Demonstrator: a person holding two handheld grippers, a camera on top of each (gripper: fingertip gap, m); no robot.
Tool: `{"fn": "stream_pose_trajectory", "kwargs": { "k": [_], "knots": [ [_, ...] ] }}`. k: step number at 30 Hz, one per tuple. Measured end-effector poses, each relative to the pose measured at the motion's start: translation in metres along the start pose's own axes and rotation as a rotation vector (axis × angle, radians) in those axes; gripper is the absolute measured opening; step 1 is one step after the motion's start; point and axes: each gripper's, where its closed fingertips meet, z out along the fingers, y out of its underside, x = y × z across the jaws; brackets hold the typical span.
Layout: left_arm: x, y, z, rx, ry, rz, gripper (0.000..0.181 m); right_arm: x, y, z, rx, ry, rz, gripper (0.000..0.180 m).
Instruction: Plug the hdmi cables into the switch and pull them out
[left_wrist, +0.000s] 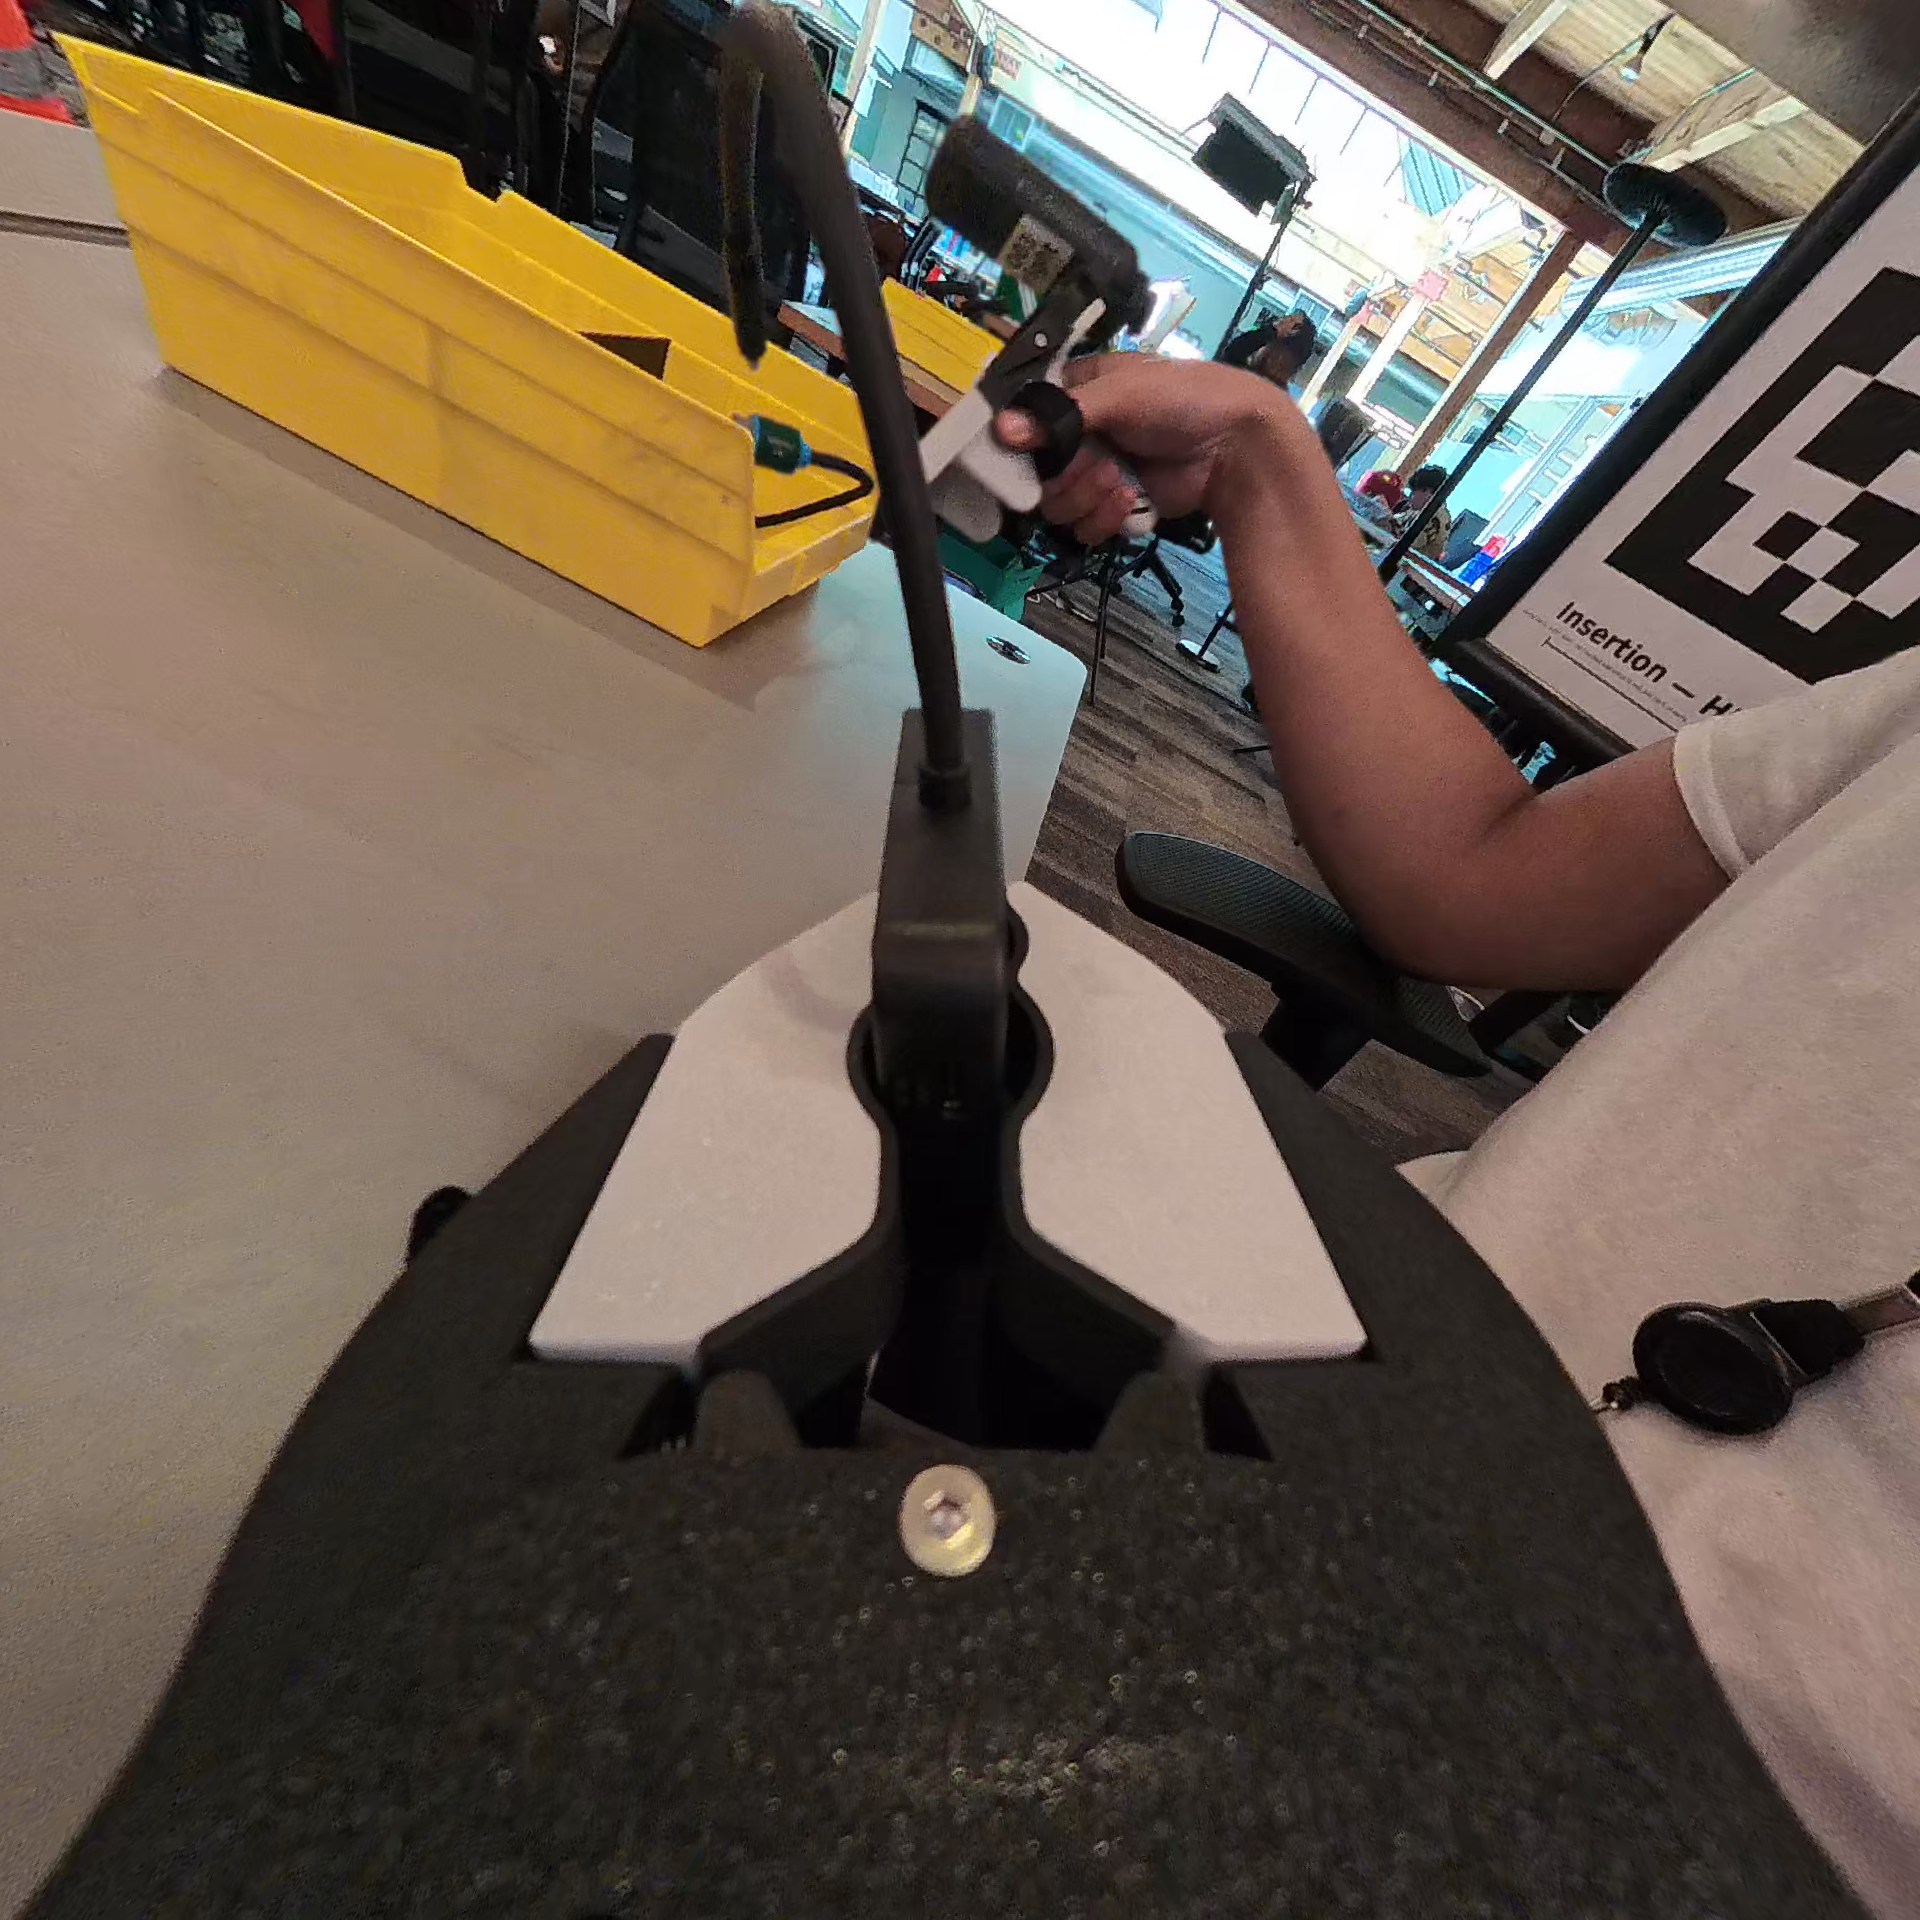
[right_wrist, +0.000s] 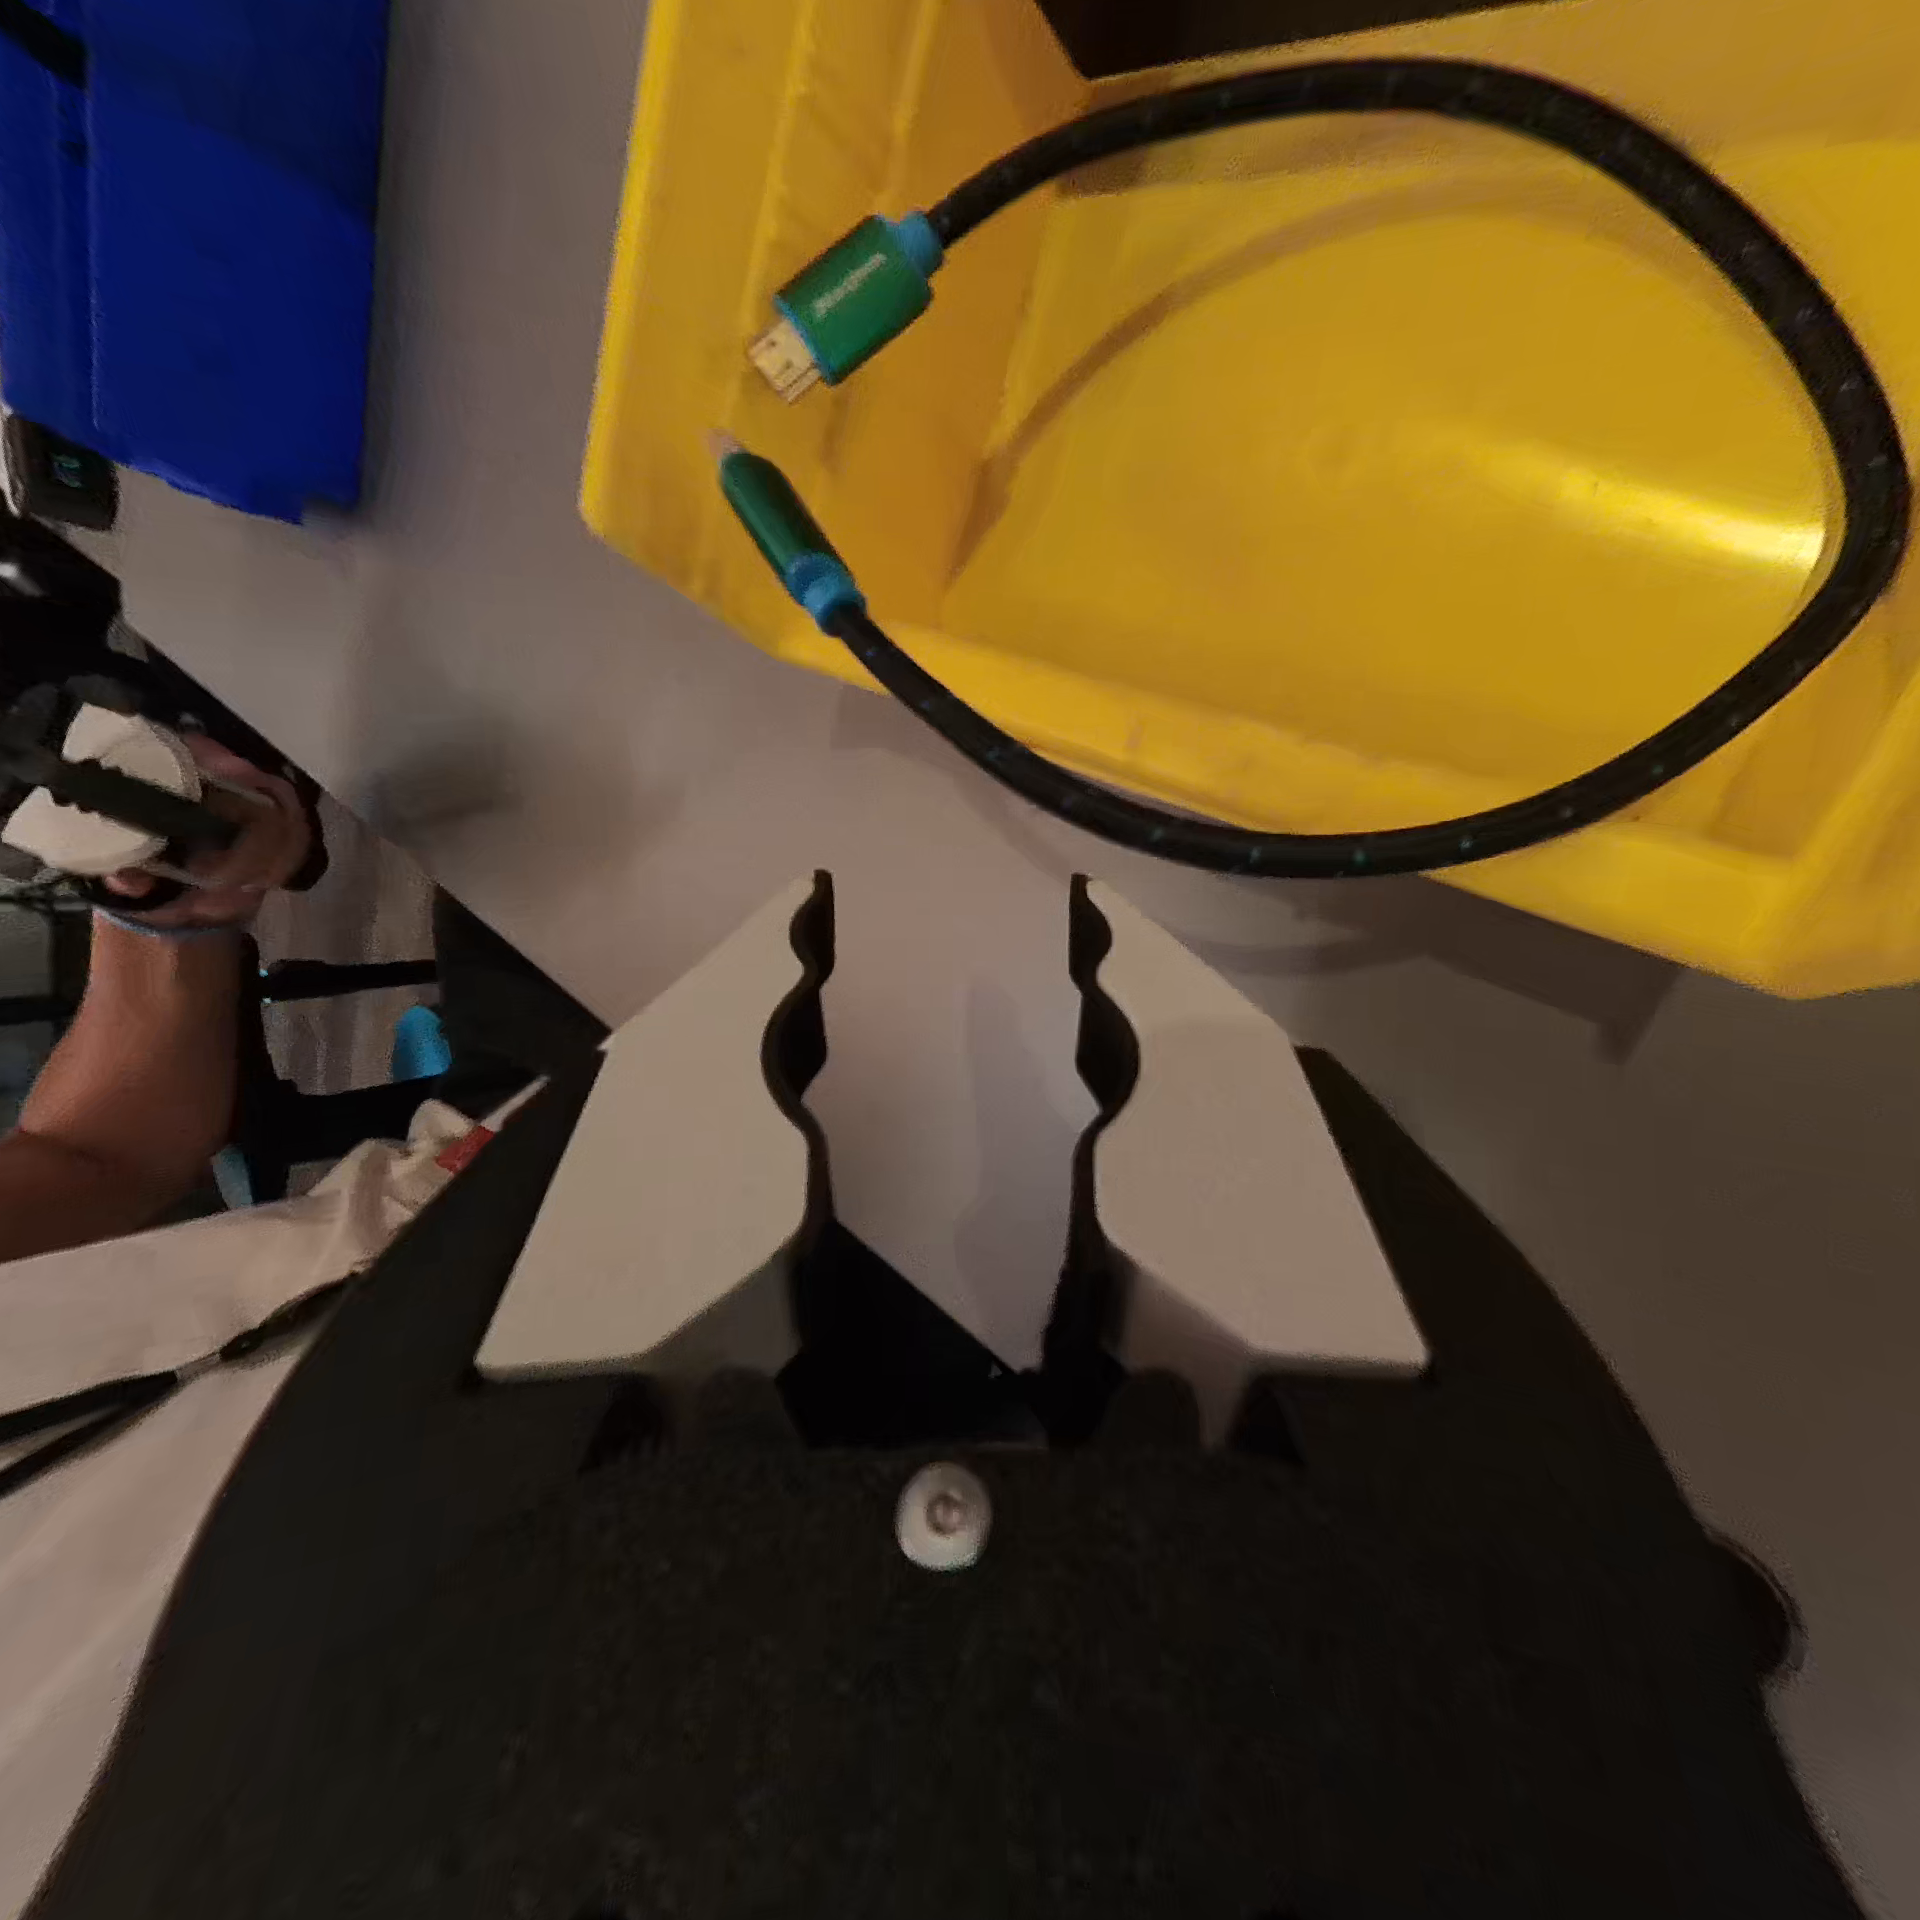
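The left gripper (left_wrist: 940, 1049) had its white fingers (left_wrist: 748, 1143) pressed against a flat black plastic box with a thick black lead rising from its top, probably the HDMI switch (left_wrist: 940, 894), held upright above the pale grey table (left_wrist: 312, 831). The right gripper (right_wrist: 948, 1049), its notched white fingers (right_wrist: 665, 1143) spread wide and holding nothing, hovered over the table just short of the yellow plastic bin (right_wrist: 1455, 468). In that bin lay a black braided HDMI cable (right_wrist: 1766, 343) curled in a loop, both green metal plugs with blue collars (right_wrist: 857, 296) near the bin's open lip, one with its gold tip showing. The step in hand appeared to be fetching the cable; no plug seemed yet inserted. Next, the right gripper would likely need to reach in, close on one green plug squarely, then align it with a port on the switch.
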Motion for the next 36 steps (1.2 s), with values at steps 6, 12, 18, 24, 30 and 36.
{"fn": "stream_pose_trajectory", "kwargs": {
  "k": [6,12,18,24,30,36],
  "knots": [
    [0.002,0.002,0.002,-0.013,0.000,0.010,0.014,-0.011,-0.026,0.020,0.048,-0.055,-0.032,0.041],
    [-0.003,0.000,-0.003,0.000,-0.020,-0.001,0.014,-0.007,0.023,0.014,-0.188,0.038,-0.079,0.044],
    [-0.003,0.002,-0.001,-0.009,-0.013,-0.005,0.014,0.007,-0.031,0.006,0.069,0.049,-0.037,0.041],
    [-0.004,0.003,0.000,-0.016,-0.035,0.012,0.014,-0.009,-0.047,0.028,0.098,-0.030,-0.058,0.042],
    [-0.007,-0.004,-0.002,0.031,-0.021,-0.014,0.014,-0.169,-0.046,0.040,0.113,-0.319,-0.515,0.043],
    [-0.001,-0.023,-0.013,0.150,0.036,-0.056,0.014,-0.309,0.015,0.129,-0.073,-0.771,-0.721,0.046]
  ]
}}
